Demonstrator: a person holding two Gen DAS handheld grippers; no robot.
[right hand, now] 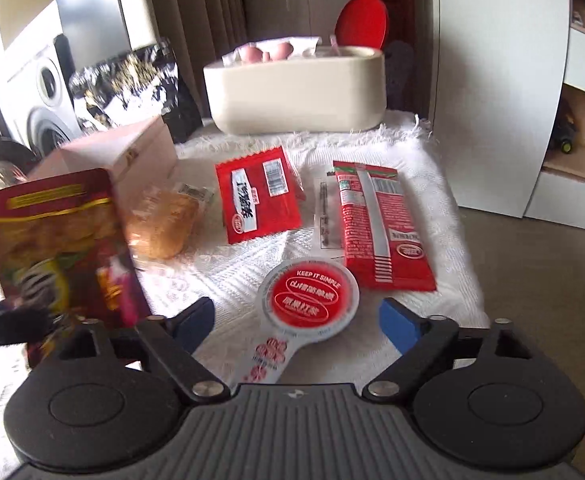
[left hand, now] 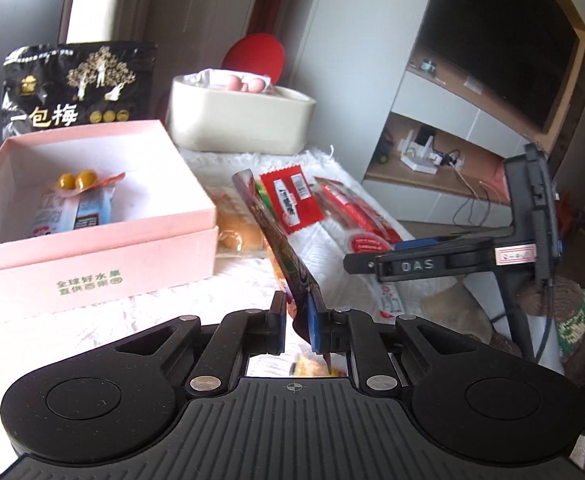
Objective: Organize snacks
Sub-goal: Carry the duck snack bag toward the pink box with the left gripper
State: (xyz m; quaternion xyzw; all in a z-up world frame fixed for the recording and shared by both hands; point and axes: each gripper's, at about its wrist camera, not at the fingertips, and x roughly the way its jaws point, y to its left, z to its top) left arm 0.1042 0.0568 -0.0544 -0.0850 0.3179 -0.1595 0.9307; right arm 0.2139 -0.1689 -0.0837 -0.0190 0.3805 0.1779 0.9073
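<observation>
My left gripper (left hand: pixel 297 320) is shut on a colourful red snack pouch (left hand: pixel 276 236), held upright above the white cloth; the pouch also shows at the left of the right wrist view (right hand: pixel 60 248). An open pink box (left hand: pixel 92 216) to the left holds a blue-white packet and a packet of yellow balls (left hand: pixel 77 180). My right gripper (right hand: pixel 296 320) is open and empty above a round red-and-white sachet (right hand: pixel 310 300). On the cloth lie a bread bun (right hand: pixel 164 224), a red square packet (right hand: pixel 258 200) and a long red packet (right hand: pixel 380 224).
A cream tub (right hand: pixel 296 92) holding pink items stands at the back of the white cloth (right hand: pixel 412 152). A black plum bag (left hand: pixel 78 88) stands behind the pink box. A TV and shelves are at the right; the floor lies beyond the cloth's right edge.
</observation>
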